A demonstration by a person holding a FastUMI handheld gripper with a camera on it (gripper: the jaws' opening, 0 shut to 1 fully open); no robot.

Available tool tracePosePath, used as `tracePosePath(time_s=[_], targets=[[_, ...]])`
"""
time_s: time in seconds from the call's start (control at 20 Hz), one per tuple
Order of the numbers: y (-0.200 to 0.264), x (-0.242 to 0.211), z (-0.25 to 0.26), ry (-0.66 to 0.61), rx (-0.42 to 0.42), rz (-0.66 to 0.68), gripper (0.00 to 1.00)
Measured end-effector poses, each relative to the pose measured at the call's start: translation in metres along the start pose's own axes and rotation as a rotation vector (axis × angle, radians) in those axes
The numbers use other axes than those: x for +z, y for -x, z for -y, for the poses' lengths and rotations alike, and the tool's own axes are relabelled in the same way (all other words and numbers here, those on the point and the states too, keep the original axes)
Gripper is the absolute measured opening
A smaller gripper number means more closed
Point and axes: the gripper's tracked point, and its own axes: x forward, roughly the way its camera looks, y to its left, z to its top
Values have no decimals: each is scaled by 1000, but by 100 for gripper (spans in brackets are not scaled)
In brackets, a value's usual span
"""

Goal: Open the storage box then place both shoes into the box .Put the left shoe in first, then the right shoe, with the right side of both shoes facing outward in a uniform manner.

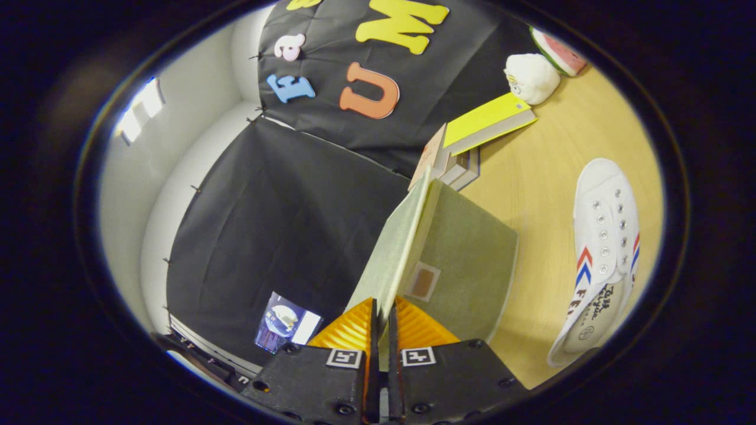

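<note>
Fingers point(383, 316) pinch the lid point(394, 248) — wooden table point(531, 183), seemingly tilted.

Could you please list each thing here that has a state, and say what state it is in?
gripper: shut on the lid's edge.
box lid: lifted, pinched between the fingers.
storage box: partly open, no shoe seen inside it.
white shoe: lying on the table, outside the box.
yellow book: closed, on top of a stack.
</note>
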Motion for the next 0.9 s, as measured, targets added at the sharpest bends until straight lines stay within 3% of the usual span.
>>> tracePosePath(time_s=[0.25,0.5,0.9], targets=[[0,20,-64,98,28,42,6],[-27,30,-122,187,-25,30,6],[-110,29,-203,316,-90,-8,11]])
